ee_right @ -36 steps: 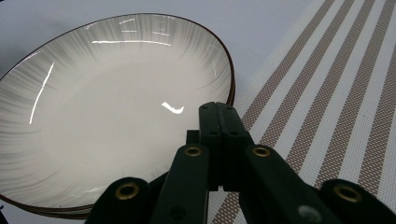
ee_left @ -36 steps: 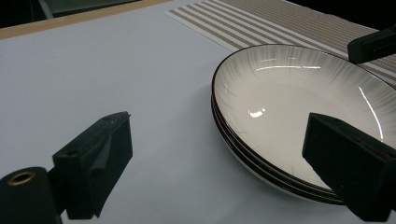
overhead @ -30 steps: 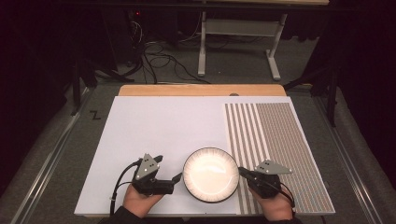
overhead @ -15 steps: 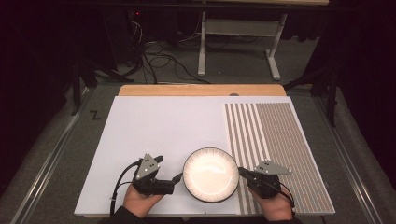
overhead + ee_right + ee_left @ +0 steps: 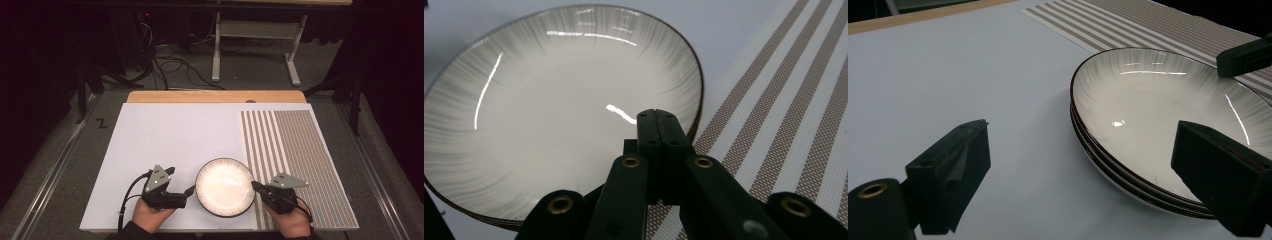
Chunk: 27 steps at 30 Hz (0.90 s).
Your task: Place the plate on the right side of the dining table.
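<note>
A stack of shallow white plates point(image 5: 225, 186) with thin dark rims sits near the front edge of the mat; in the left gripper view three rims of the plates point(image 5: 1128, 100) show one on another. My left gripper point(image 5: 187, 194) lies just left of the stack, and its jaws stand wide open in the left gripper view point(image 5: 1085, 140) with the near rim between them, untouched. My right gripper point(image 5: 254, 185) is at the stack's right rim. Its jaws are pressed together with nothing between them, and their tips point(image 5: 656, 117) hover over the plate's inner slope.
The plates rest on a white mat point(image 5: 170, 145) whose right part carries brown and white stripes point(image 5: 300, 150). A wooden table edge point(image 5: 215, 96) runs behind it. A desk frame and cables point(image 5: 170, 60) stand on the dark floor beyond.
</note>
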Tool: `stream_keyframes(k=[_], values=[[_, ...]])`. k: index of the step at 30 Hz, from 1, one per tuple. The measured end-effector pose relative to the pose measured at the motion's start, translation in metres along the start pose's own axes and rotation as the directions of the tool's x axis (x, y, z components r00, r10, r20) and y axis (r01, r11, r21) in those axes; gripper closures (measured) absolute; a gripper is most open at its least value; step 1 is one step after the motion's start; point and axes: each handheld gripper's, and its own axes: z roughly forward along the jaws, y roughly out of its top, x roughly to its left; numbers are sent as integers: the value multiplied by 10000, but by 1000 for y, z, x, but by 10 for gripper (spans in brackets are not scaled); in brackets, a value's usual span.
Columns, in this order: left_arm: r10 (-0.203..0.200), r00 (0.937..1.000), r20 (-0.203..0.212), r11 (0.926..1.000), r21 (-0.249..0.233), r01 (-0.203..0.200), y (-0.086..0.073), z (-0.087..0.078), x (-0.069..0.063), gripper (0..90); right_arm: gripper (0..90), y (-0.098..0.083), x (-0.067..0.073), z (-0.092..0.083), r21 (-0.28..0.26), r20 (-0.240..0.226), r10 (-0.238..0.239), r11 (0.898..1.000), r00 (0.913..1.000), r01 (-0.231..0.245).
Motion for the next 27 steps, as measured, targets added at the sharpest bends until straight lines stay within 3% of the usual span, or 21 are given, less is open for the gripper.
stream_keyframes(k=[1, 3, 7, 9, 16, 27], values=[[-2, 10000, -14, 10000, -8, 2, 0, 0, 0, 97, 900, 3, 9, 3, 65, 242, -538, 9985, 9983, 536], [-6, 10000, 2, 10000, -54, 6, 0, -1, 0, 97, 900, 4, 10, 3, -47, 181, -569, 9984, 9982, 570], [-44, 10000, -13, 10000, -63, 44, 0, -3, 2, 97, 900, 4, 4, -3, -270, 421, -211, 9994, 9989, 222], [-47, 10000, -7, 10000, -74, 47, 0, -3, 2, 97, 900, 2, -6, -5, -314, 625, 281, 9992, 9977, -262], [26, 10000, -14, 10000, -60, -26, 1, -2, 0, 98, 900, 0, -8, -2, -39, 669, 276, 9996, 9974, -274], [-59, 10000, 55, 10000, -40, 59, 0, -2, 0, 98, 900, -2, -9, -1, -52, 617, 424, 9991, 9972, -421]])
